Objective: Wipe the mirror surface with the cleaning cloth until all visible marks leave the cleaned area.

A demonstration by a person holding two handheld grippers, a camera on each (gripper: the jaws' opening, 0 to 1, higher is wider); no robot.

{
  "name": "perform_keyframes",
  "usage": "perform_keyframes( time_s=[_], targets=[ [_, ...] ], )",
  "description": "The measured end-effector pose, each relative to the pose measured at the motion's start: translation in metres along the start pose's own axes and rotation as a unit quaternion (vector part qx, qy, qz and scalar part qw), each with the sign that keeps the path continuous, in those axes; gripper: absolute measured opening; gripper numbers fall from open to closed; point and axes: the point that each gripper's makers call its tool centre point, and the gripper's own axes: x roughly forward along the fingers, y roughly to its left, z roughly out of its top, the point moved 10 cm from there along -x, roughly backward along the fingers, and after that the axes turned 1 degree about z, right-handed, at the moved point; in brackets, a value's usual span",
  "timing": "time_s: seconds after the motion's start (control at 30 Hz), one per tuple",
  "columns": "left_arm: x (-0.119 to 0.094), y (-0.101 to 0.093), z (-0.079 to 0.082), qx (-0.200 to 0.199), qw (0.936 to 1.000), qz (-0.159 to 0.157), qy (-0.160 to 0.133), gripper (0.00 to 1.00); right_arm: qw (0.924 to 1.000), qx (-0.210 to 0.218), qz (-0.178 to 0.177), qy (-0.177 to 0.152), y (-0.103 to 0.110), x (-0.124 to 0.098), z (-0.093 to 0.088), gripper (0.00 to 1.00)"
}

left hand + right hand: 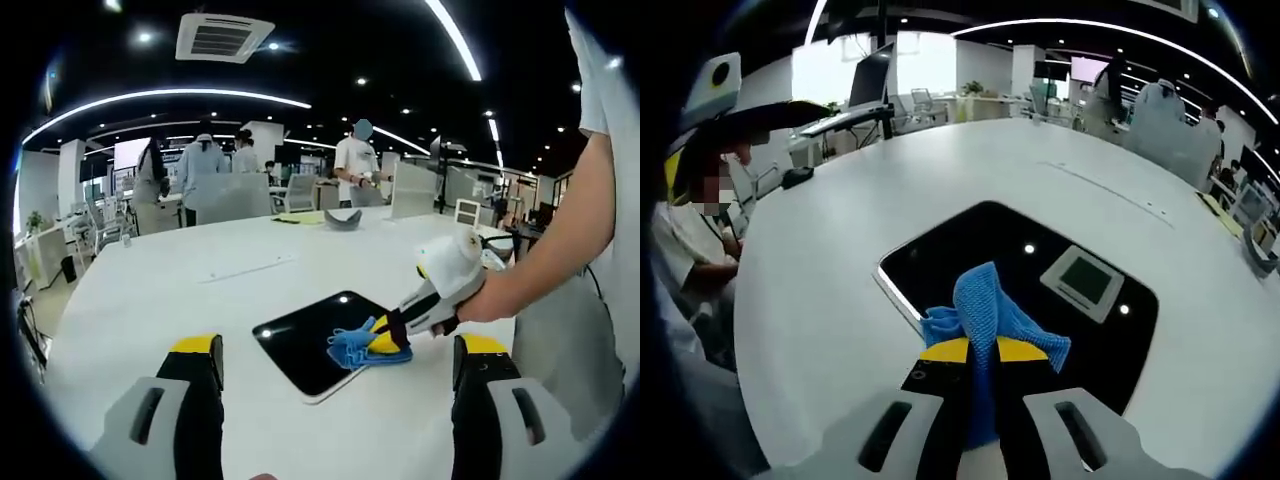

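The right gripper (982,352), jaws pinched on the blue cloth (985,305), pressed it onto the mirror (940,250), whose unwiped surface stretched ahead; the left gripper (335,360) hung open nearby.

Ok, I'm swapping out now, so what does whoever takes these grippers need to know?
Right gripper: shut on the blue cloth, pressing it on the mirror, near its closer edge.
Left gripper: open, holding nothing, above the white table short of the mirror.
Done: cloth is in contact with the mirror.
Left: wipe the rest; whether marks remain can't be judged from here.
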Motion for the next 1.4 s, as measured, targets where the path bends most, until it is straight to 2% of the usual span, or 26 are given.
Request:
perform_keyframes(
  time_s=[0.53,1.4],
  targets=[
    [0.001,0.000,-0.002,-0.002,1.0000,0.000,0.002,0.96,0.9991,-0.030,0.024,0.017,-0.001,0.002,0.005,0.03],
    [-0.005,0.005,-0.003,-0.006,0.9999,0.011,-0.001,0.96,0.9995,-0.001,0.019,0.027,-0.006,0.014,0.017,0.02]
  ],
)
